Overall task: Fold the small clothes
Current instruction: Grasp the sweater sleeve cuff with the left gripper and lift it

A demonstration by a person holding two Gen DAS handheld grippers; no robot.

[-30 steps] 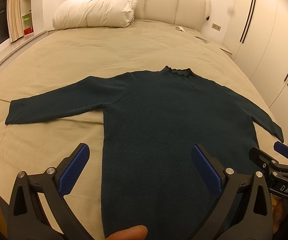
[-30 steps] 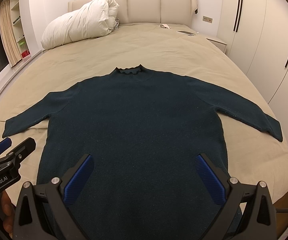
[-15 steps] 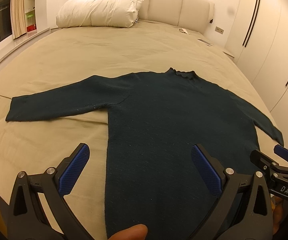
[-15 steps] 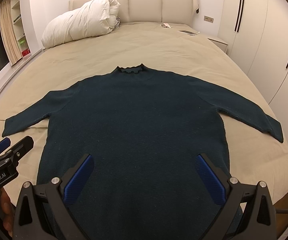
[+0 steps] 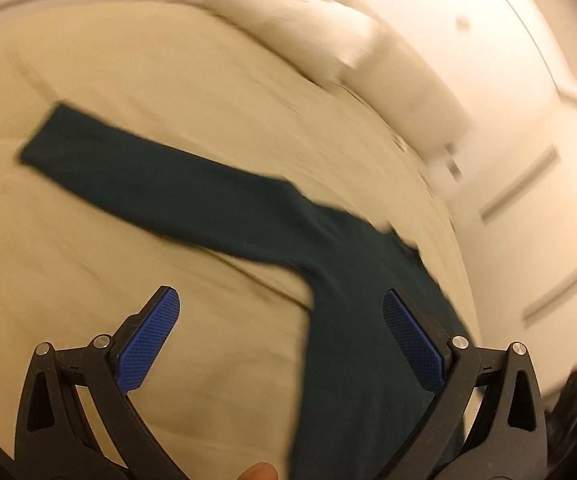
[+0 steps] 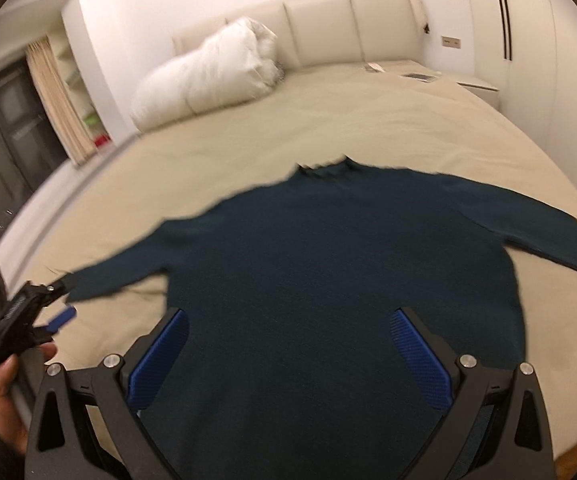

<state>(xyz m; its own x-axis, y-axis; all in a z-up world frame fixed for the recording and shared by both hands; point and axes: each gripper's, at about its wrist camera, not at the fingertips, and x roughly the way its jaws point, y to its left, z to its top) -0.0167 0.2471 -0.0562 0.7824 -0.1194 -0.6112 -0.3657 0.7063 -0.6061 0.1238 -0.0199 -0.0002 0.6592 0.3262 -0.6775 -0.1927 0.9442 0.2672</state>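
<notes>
The dark teal sweater (image 6: pixel 328 280) lies flat, face up, on the bed (image 6: pixel 368 128), sleeves spread. It looks like a soft, light knit that will drape and stretch; I judge the left cuff (image 5: pixel 48 140) the first hold. My left hand-held gripper (image 5: pixel 280 344) hangs released, angled toward that sleeve. My right hand-held gripper (image 6: pixel 288 356) hovers released over the hem.
</notes>
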